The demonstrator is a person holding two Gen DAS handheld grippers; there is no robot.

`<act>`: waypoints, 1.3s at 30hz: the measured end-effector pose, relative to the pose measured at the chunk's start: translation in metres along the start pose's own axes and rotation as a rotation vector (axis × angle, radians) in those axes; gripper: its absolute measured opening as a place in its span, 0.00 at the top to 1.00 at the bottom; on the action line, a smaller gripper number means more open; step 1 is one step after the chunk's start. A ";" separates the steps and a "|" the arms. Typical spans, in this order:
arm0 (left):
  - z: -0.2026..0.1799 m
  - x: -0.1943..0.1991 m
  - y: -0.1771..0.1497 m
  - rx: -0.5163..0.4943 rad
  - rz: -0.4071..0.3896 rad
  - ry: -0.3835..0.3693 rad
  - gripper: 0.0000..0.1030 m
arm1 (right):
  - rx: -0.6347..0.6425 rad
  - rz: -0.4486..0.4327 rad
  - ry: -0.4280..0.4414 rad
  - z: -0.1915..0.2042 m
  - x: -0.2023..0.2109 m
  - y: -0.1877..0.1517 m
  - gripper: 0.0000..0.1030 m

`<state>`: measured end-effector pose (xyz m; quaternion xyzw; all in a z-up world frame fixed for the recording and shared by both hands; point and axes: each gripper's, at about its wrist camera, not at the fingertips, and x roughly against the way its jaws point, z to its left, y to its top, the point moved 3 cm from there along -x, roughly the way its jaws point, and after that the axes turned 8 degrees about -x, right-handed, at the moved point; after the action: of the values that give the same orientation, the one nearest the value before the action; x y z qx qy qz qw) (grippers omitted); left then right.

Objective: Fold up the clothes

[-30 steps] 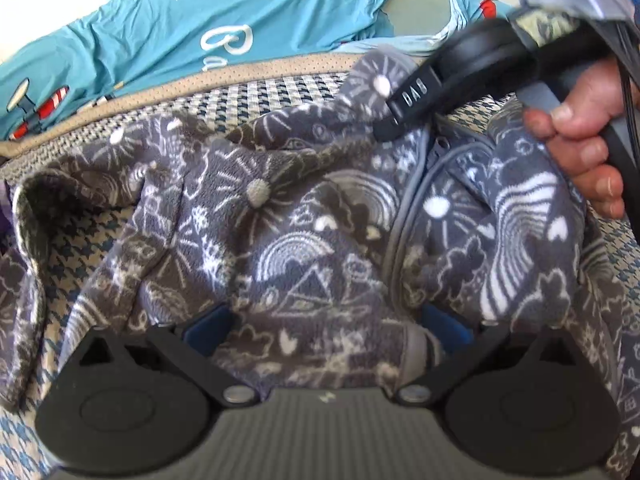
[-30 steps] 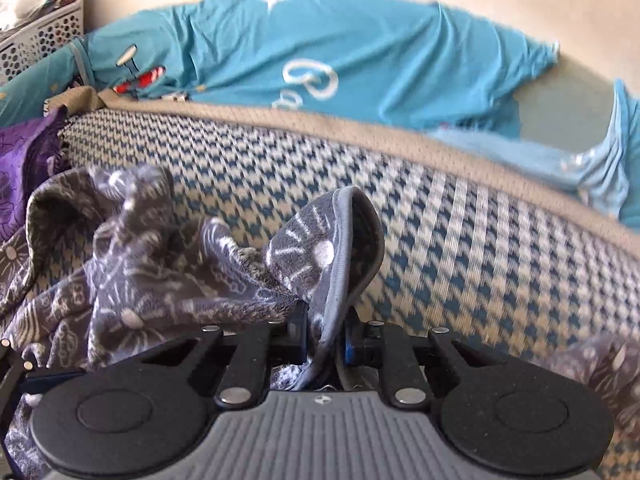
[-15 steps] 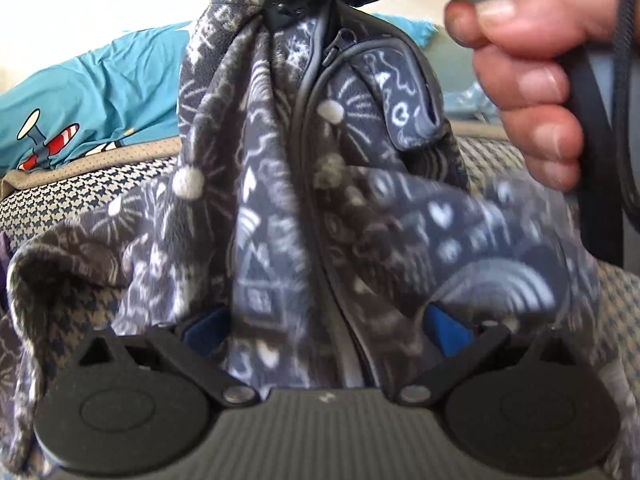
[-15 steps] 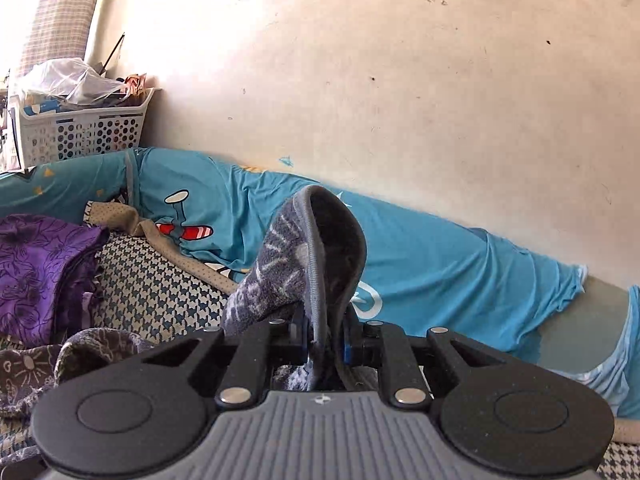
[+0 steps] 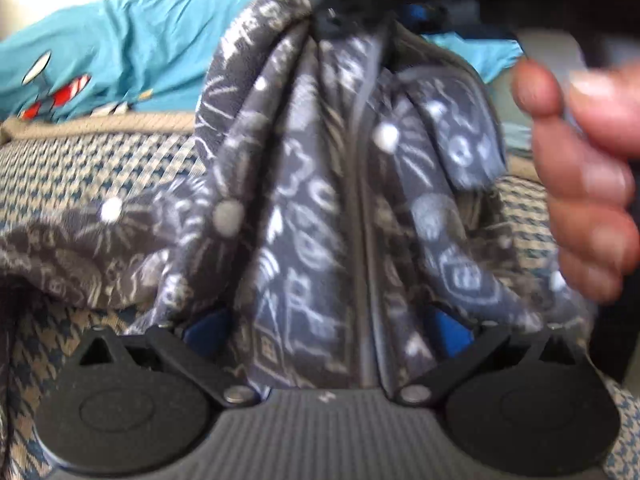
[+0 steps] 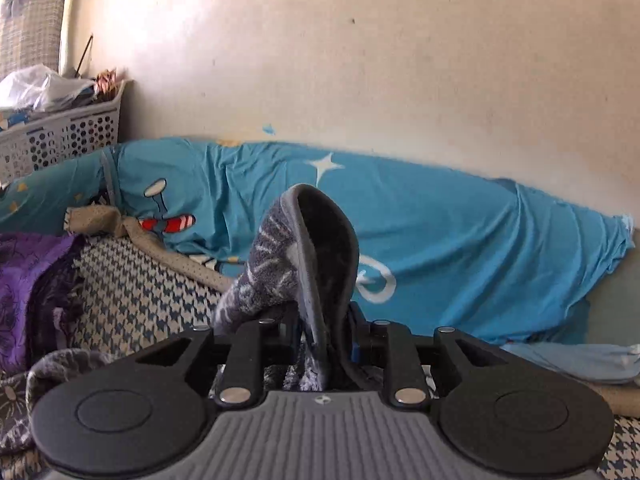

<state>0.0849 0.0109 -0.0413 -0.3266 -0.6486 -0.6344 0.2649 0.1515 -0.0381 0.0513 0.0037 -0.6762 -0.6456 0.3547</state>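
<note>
Fleece jacket (image 5: 320, 208) hangs from the clamped right tongs (image 6: 320, 344); left tongs (image 5: 328, 320) gape apart, so the thin hem pinch could slip.

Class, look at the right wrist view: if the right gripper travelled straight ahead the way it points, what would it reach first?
Beyond the grey patterned fleece garment clamped in its jaws, the right gripper would probably first reach the bright blue cartoon-print sheet; depth is unclear.

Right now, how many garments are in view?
2, maybe more hidden: the grey fleece pinched in the right gripper and draped over the open left gripper; purple cloth at far left.
</note>
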 end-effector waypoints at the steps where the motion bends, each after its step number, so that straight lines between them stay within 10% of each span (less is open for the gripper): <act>1: -0.002 -0.002 0.000 -0.008 0.007 0.007 0.00 | -0.020 0.015 -0.008 -0.005 -0.002 -0.002 0.73; 9: -0.013 0.000 0.004 -0.033 0.005 0.020 0.00 | -0.218 0.062 0.054 -0.063 0.034 0.001 0.58; 21: 0.005 0.000 0.004 0.062 0.019 0.001 0.00 | -0.283 0.036 -0.089 -0.098 0.100 -0.037 0.46; 30: 0.005 0.010 -0.003 0.096 0.028 0.009 0.00 | -0.195 0.216 -0.098 -0.090 0.071 -0.075 0.46; 39: 0.000 0.014 -0.009 0.083 0.038 0.019 0.00 | -0.151 0.207 -0.117 -0.079 0.042 -0.084 0.48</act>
<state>0.0690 0.0125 -0.0367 -0.3215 -0.6654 -0.6050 0.2963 0.1203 -0.1407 -0.0089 -0.1306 -0.6419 -0.6538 0.3789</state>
